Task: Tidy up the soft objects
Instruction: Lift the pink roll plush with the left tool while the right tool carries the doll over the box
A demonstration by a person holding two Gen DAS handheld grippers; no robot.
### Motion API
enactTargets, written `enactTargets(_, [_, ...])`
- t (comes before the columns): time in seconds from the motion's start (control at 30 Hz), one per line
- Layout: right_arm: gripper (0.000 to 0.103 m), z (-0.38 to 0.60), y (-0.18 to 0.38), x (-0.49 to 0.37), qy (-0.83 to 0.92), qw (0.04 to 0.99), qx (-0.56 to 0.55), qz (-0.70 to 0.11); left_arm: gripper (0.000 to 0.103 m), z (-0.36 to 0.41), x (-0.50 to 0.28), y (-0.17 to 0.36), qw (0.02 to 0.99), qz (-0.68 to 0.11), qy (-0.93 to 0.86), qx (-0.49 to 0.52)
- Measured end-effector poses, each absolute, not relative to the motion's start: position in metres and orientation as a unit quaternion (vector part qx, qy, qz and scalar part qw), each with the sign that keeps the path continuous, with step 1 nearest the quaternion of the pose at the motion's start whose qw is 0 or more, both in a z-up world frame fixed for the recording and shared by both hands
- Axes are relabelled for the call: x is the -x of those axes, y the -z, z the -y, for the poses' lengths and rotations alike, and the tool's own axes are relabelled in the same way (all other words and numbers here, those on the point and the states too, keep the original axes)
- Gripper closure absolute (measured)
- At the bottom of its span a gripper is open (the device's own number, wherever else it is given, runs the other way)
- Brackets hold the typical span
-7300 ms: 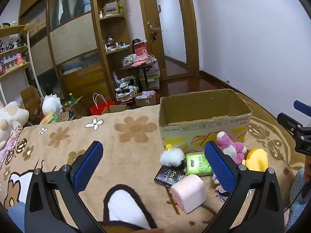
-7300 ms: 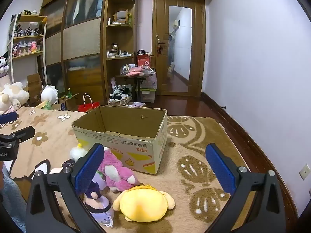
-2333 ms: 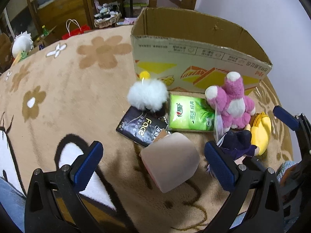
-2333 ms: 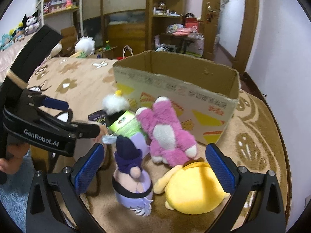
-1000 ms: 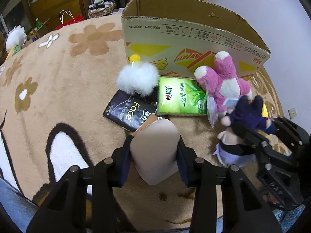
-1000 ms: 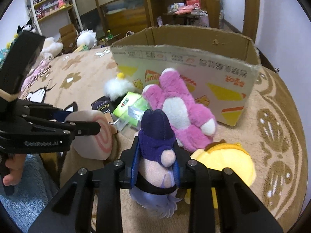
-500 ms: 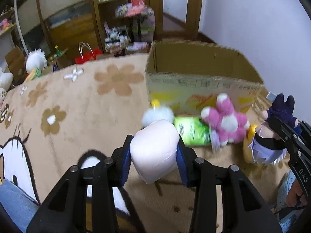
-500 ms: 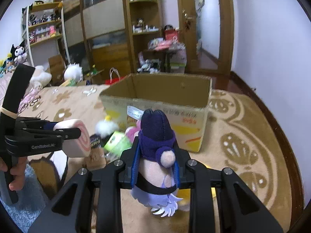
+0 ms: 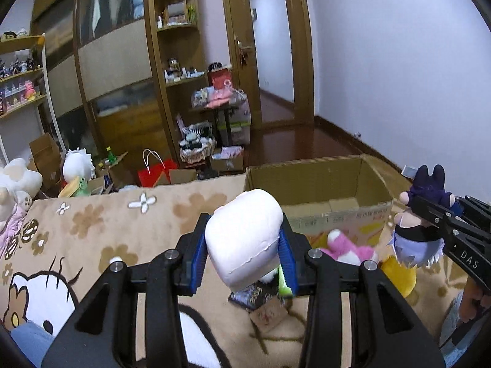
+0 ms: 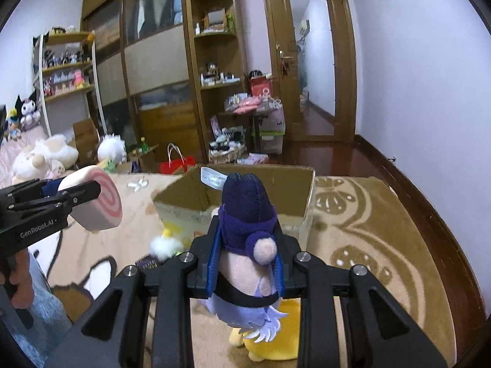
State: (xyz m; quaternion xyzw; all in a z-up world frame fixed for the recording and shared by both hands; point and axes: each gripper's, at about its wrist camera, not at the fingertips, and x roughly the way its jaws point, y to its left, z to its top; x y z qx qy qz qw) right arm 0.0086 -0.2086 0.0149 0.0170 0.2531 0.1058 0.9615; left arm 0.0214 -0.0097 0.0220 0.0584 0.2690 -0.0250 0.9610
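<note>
Two toys lifted, cardboard box beyond

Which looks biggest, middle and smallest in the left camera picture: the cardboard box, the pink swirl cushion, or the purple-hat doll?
1. Cardboard box.
2. Pink swirl cushion, though it looks extra big because the left gripper holds it right by the camera.
3. Purple-hat doll.

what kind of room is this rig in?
Most likely a home bedroom or living room, not a lab. A patterned blanket covers the work surface, wooden wardrobes and shelves full of figurines and knick-knacks line the wall, and plush toys sit around. A cardboard box rests on the blanket.
</note>
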Motion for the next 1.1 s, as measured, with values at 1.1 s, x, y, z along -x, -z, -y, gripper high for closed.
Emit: enactTargets(1.1, [0.073, 0.224, -0.031, -0.107, -0.111, 0.969, 0.01, -0.219, 0.063, 0.037, -0.134, -0.016, 0.961, -0.267, 0.036, -0.058])
